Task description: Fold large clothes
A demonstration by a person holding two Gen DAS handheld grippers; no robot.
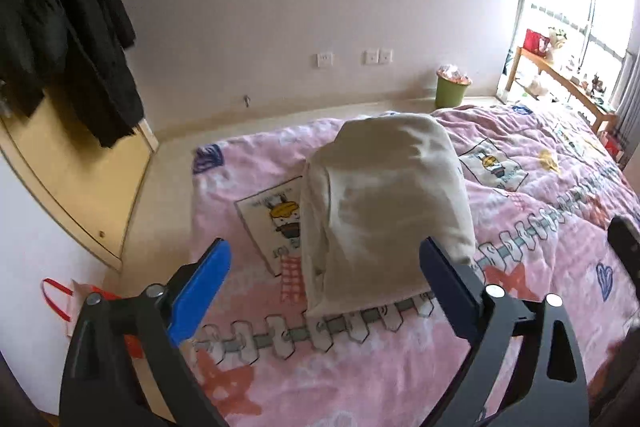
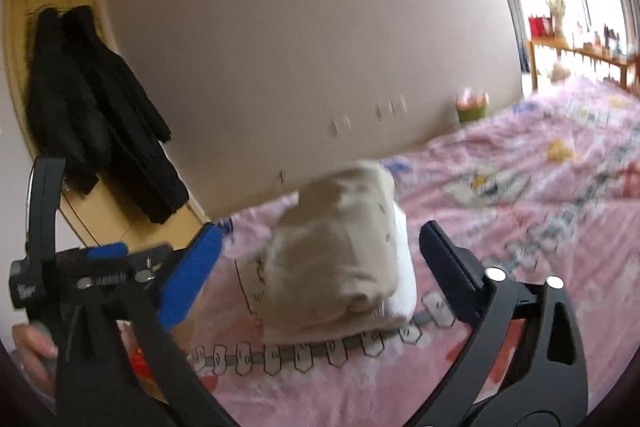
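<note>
Beige garment (image 1: 384, 211) lies folded into a compact bundle on the pink bedspread (image 1: 540, 227) — both grippers, left (image 1: 324, 279) and right (image 2: 320, 271), spread wide, holding nothing — folding looks finished.

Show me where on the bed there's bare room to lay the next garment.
The folded beige garment sits near the bed's left edge. Bare pink quilt stretches right of it toward the window, and another strip lies below it in the left wrist view. The wooden bench by the window looks crowded.
</note>
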